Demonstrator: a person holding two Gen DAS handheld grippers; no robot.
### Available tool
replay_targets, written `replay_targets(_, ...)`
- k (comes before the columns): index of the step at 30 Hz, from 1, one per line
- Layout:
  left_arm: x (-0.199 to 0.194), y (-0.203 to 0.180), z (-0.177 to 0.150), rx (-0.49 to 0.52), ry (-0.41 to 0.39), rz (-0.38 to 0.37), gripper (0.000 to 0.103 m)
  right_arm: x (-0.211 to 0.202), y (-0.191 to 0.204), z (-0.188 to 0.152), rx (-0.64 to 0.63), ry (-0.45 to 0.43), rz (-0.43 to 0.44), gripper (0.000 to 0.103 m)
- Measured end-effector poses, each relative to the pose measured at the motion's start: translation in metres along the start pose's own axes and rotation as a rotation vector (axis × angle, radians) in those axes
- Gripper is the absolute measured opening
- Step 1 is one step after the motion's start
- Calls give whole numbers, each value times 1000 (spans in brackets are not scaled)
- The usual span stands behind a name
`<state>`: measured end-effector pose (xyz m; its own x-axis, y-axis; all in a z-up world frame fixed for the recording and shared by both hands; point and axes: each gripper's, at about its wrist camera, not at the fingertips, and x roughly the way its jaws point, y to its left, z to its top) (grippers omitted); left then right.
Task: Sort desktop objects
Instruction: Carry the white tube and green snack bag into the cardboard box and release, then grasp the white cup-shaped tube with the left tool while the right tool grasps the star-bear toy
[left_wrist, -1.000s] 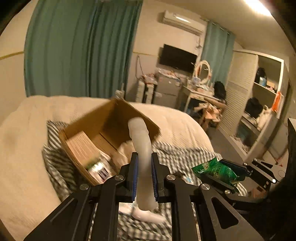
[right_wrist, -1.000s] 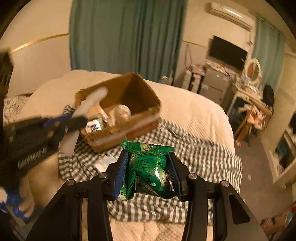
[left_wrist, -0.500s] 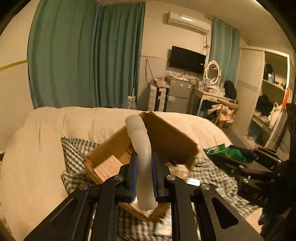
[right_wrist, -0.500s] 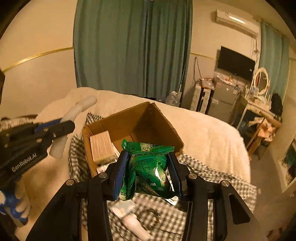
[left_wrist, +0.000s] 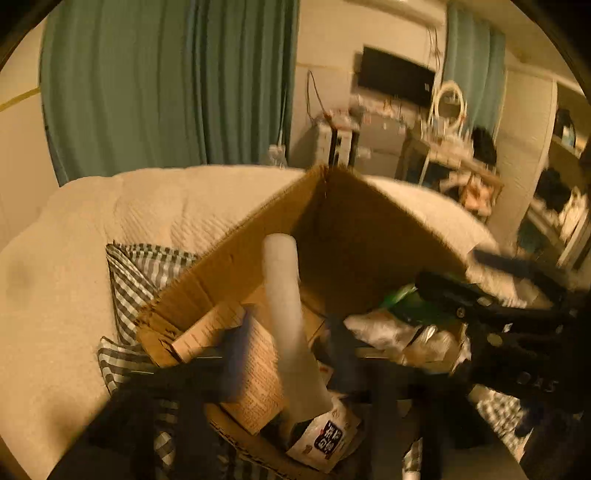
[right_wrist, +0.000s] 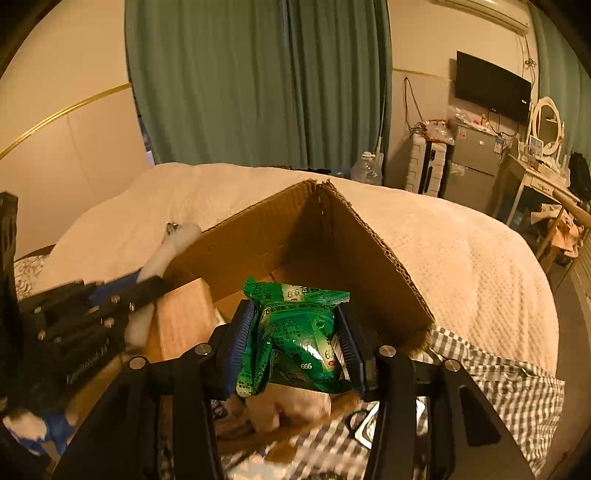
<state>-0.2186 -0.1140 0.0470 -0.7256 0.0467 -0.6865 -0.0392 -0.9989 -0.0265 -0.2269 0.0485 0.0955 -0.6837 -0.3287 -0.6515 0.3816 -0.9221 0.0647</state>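
Observation:
An open cardboard box (left_wrist: 362, 221) (right_wrist: 332, 236) sits on a checked cloth on the bed, holding a printed carton (left_wrist: 255, 365) and several packets. My left gripper (left_wrist: 288, 354) is blurred, its jaws spread apart on both sides of a white tube (left_wrist: 288, 325) that stands tilted inside the box. In the right wrist view the tube (right_wrist: 162, 262) shows between the left fingers at the box's left wall. My right gripper (right_wrist: 295, 343) is shut on a green snack packet (right_wrist: 299, 332) and holds it over the box opening.
The checked cloth (right_wrist: 498, 373) covers the cream bedspread (right_wrist: 461, 258) around the box. Small items lie on the cloth by the box's front edge (right_wrist: 369, 424). A green curtain, a TV, a fridge and a cluttered desk stand behind the bed.
Both grippers moved forward over the box. The left jaws have spread apart from the white tube, which now stands inside the box. The right gripper still holds the green packet.

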Motion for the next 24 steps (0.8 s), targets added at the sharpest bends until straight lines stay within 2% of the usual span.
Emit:
replay_targets(1, 0, -2, -1, 10, -3, 10, 84, 6, -1, 2, 0, 1, -13, 62)
replay_targets(2, -4, -4, -3, 19, -22, 12, 84, 11, -2, 3, -2, 4, -35, 82)
replay_targets(3, -8, -6, -6, 28, -41, 16, 84, 11, -2, 2, -4, -2, -56, 87)
replay_targets(5, -18, -11, -9, 38, -50, 20, 84, 5, -6, 0, -3, -36, -119, 88)
replay_targets(10, -56, -23, -11, 4, -80, 10, 84, -28, -19, -14, -20, -65, -155, 88)
replay_targets(15, -98, -52, -21, -4, -92, -44, 85, -80, -34, -36, -43, -92, -190, 88)
replay_targets(17, -111, -64, -32, -17, -102, -48, 91, -105, -47, -51, -16, -84, -215, 88)
replay_targets(21, -121, -88, -61, -28, -73, -63, 91, -136, -70, -82, 26, -58, -279, 88)
replay_targets(24, -120, -105, -91, -35, -44, -58, 91, -154, -86, -120, 71, -24, -299, 88)
